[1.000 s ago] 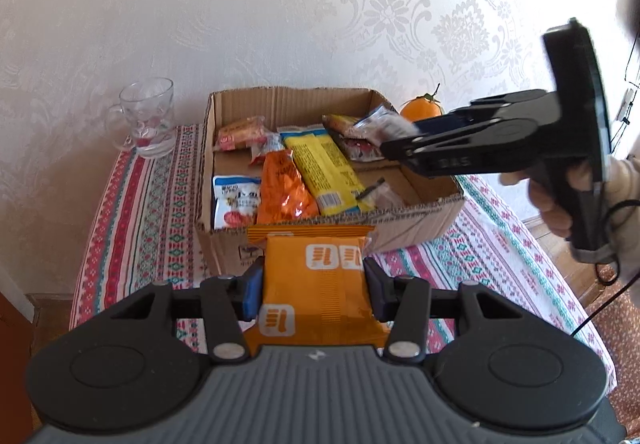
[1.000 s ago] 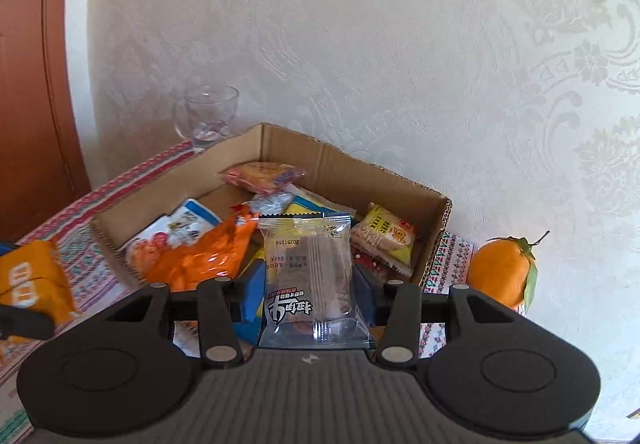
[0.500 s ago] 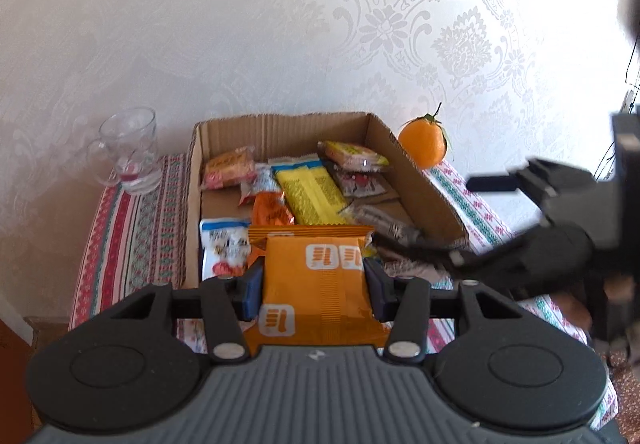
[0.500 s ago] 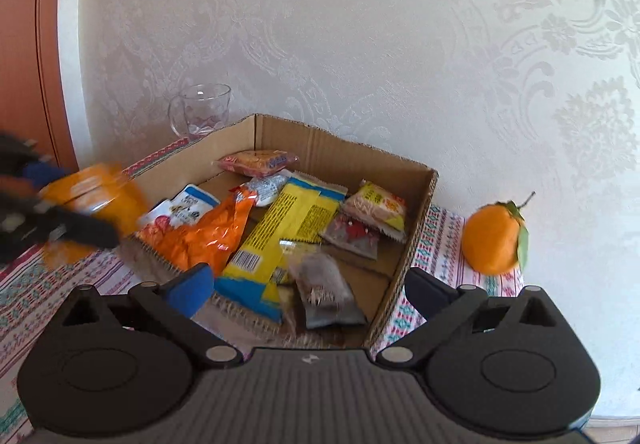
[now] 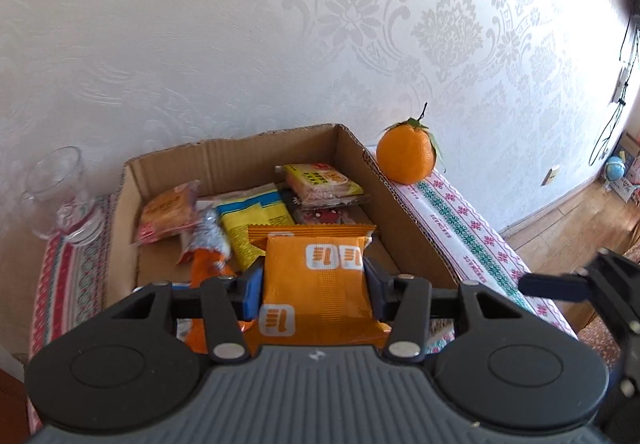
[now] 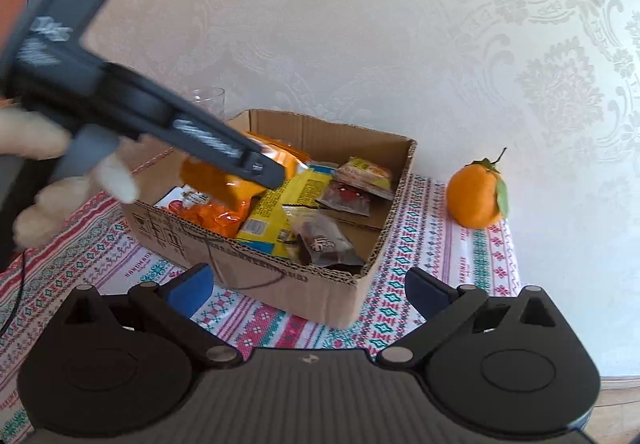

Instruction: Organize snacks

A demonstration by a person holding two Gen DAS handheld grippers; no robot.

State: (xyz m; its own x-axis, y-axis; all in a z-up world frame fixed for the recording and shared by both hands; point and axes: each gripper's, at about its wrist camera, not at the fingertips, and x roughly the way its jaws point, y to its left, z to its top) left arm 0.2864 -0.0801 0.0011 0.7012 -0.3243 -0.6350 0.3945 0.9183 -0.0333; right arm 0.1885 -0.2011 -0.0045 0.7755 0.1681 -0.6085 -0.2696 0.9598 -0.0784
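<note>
A cardboard box [image 5: 404,220] sits on the patterned tablecloth [image 6: 408,284] against the wall and holds several snack packets. My left gripper [image 5: 314,284] is shut on an orange snack packet [image 5: 316,276] and holds it over the box; it also shows in the right wrist view [image 6: 224,180]. My right gripper [image 6: 308,288] is open and empty, in front of the box's near corner. A clear packet with a dark snack [image 6: 324,240] lies in the box's near corner.
An orange with a leaf [image 5: 406,154] stands on the tablecloth right of the box, also in the right wrist view [image 6: 476,194]. A glass mug [image 5: 60,192] stands left of the box. The wallpapered wall is close behind. Wooden floor [image 5: 568,228] lies to the right.
My right gripper opened, dropped the clear packet into the box and pulled back. My left gripper moved forward over the box with the orange packet.
</note>
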